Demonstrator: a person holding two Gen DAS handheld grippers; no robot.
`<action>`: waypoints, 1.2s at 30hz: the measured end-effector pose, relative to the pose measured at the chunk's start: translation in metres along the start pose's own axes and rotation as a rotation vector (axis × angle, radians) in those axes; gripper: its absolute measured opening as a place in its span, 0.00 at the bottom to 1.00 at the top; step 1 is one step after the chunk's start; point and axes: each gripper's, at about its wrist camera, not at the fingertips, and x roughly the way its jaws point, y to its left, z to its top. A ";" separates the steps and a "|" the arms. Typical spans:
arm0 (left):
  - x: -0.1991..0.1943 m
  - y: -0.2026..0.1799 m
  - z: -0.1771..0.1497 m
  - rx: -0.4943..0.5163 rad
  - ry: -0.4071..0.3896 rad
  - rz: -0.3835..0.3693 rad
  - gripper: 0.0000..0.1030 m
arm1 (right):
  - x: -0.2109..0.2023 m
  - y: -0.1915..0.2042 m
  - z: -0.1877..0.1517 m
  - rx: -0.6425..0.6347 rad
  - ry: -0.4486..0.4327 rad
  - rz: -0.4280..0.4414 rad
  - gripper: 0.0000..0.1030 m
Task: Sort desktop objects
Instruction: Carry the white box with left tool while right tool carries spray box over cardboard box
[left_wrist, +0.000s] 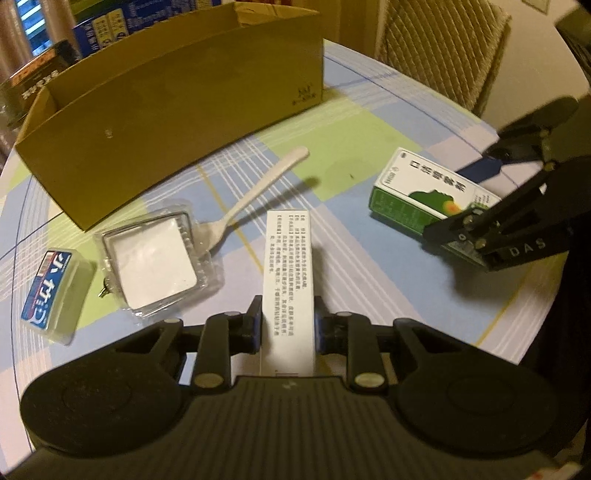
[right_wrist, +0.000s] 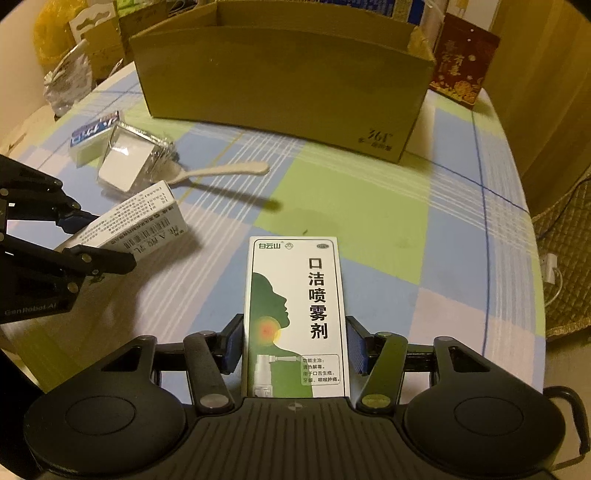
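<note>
Left gripper (left_wrist: 287, 326): blue pads pressed on both long sides of a narrow white carton printed with black text (left_wrist: 289, 273); carton's near end hidden under the gripper body.

Right gripper (right_wrist: 295, 345): jaws closed on a green-and-white spray box with a head silhouette (right_wrist: 295, 314); box bottom cut off by the gripper body. Both boxes sit low over the table with the blue, green and pink check cloth (left_wrist: 351, 136); contact with cloth cannot be judged.

Left of the white carton: clear plastic tray with white insert (left_wrist: 155, 258), overlapping the bowl of a white plastic spoon (left_wrist: 258, 192). Further left, small blue-labelled case (left_wrist: 55, 291), print unreadable.

Far side: open brown cardboard box (right_wrist: 280, 88), interior not visible. Cloth between spoon and right table edge is bare.
</note>
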 end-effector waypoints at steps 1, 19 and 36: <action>-0.002 0.000 0.001 -0.010 -0.002 0.002 0.21 | -0.003 -0.001 0.000 0.004 -0.004 0.000 0.51; -0.042 -0.002 0.002 -0.154 -0.038 0.054 0.21 | -0.048 0.005 0.004 0.040 -0.072 0.019 0.51; -0.083 0.009 0.005 -0.216 -0.086 0.105 0.21 | -0.086 0.019 0.018 0.016 -0.145 0.012 0.51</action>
